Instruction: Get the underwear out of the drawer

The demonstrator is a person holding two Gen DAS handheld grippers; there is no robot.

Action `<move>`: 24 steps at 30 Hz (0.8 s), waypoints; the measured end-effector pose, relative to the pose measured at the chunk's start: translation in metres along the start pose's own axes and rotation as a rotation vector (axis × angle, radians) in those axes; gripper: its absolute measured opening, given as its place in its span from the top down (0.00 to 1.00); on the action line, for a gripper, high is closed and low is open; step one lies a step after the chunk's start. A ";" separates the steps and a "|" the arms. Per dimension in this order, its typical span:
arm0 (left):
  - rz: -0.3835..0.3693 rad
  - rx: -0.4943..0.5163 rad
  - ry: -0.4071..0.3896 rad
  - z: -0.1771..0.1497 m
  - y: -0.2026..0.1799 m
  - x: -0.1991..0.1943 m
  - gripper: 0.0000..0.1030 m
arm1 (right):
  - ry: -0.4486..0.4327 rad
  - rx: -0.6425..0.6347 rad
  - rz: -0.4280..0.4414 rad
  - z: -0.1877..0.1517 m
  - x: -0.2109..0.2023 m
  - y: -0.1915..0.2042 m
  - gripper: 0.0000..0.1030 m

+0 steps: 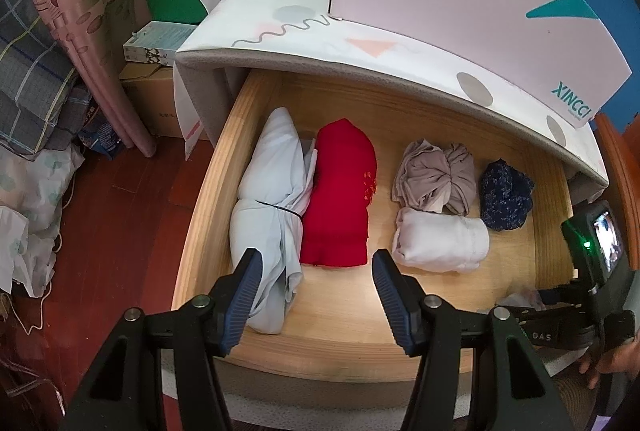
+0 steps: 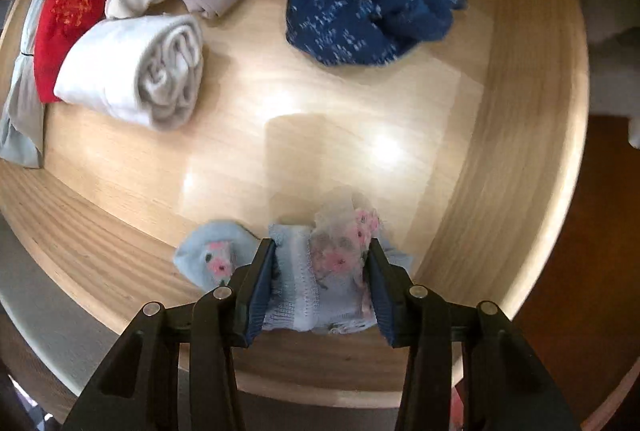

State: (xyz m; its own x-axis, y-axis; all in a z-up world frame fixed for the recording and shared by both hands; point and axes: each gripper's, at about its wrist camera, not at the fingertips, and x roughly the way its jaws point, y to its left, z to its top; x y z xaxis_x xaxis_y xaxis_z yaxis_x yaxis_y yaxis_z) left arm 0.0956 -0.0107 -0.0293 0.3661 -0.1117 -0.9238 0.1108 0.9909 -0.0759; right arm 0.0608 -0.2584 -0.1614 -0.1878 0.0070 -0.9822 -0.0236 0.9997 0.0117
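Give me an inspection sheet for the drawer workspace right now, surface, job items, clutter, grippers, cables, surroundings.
Surface: open wooden drawer, floor largely bare at the front.
Job's things: light blue floral underwear sits between the right gripper fingers.
Clutter: pale blue bundle, red garment, beige knotted piece, white roll, navy speckled piece.
Grippers: left gripper open above the drawer front, holding nothing; right closed on the underwear.
Cables: nothing seen in the drawer; thin white cord on the floor to the left.
Surroundings: patterned cover over the cabinet top, cardboard boxes, bedding pile, red wood floor.
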 end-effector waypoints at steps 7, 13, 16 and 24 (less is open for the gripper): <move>-0.009 0.066 0.035 -0.001 -0.010 0.005 0.43 | -0.009 0.057 0.016 -0.018 0.001 -0.042 0.62; -0.036 0.142 0.072 -0.003 -0.022 0.011 0.43 | -0.010 0.051 -0.002 -0.013 0.000 -0.034 0.64; -0.051 0.174 0.090 -0.003 -0.027 0.014 0.43 | -0.016 0.053 -0.003 -0.013 0.006 -0.024 0.65; -0.134 0.370 0.133 0.000 -0.057 0.021 0.43 | -0.025 0.043 0.004 -0.015 -0.005 -0.025 0.65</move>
State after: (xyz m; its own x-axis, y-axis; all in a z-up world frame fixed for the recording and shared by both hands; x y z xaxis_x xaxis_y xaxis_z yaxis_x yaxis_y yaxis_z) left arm 0.0973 -0.0696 -0.0440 0.2059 -0.2036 -0.9571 0.4830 0.8718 -0.0815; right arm 0.0475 -0.2836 -0.1538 -0.1630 0.0111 -0.9866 0.0194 0.9998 0.0080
